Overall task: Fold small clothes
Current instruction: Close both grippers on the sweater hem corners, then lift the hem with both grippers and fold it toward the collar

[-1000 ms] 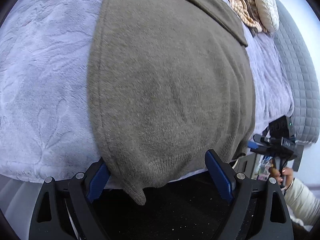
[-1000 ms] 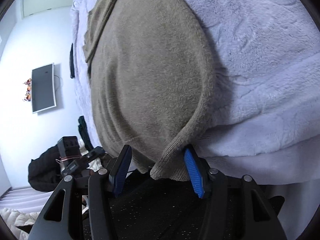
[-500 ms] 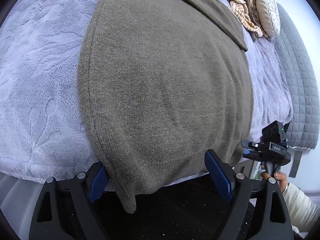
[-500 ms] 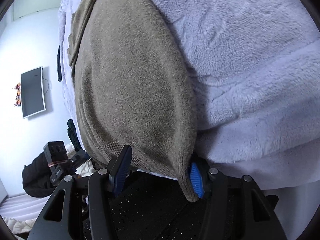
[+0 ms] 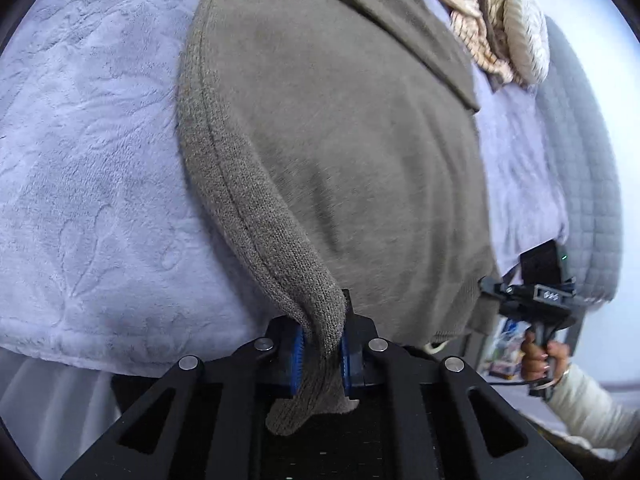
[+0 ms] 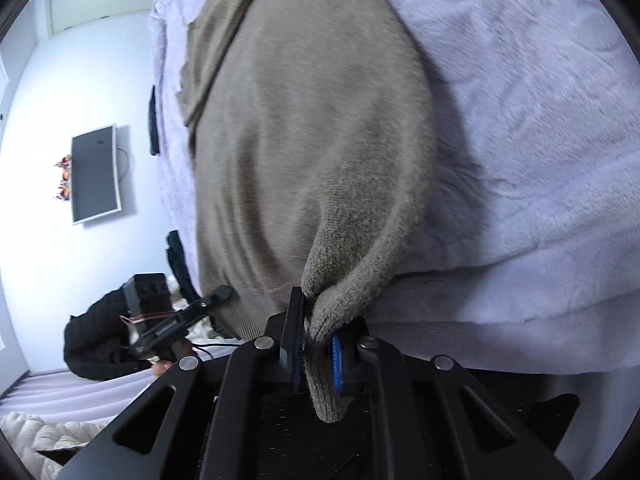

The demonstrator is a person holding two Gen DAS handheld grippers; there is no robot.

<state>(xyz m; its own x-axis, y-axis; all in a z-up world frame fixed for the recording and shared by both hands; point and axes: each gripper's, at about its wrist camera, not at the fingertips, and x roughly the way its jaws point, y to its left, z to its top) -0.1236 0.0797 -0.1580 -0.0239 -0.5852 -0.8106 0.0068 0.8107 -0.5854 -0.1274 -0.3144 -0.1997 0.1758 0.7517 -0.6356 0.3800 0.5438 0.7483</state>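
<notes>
Left wrist view: lay spread flat on a pale lilac blanket [image 5: 80, 184], a grey-brown sweater [image 5: 340, 152], its near hem hanging over the bed's edge. Left gripper [image 5: 320, 354] clamped on the hem's left corner, having just been closing, blue pads [image 5: 297, 360] pressed on the knit from both sides, a flap of ribbed fabric drooping below them. Farther back, a heap of striped beige clothes [image 5: 492, 20] beside a grey quilted headboard [image 5: 588, 184]. At the far right, a hand [image 5: 538, 360] in a cream sleeve [image 5: 588, 408] around the other gripper's handle.

Right wrist view: same sweater [image 6: 312, 128] on the same blanket [image 6: 520, 140]. Right gripper [image 6: 316, 360] pinched tight on the hem's right corner, also just been closing, the bunched corner poking out under the pads [image 6: 335, 364]. To the left, a wall-mounted screen [image 6: 95, 174] and a dark bundle [image 6: 94, 344] on the floor.
</notes>
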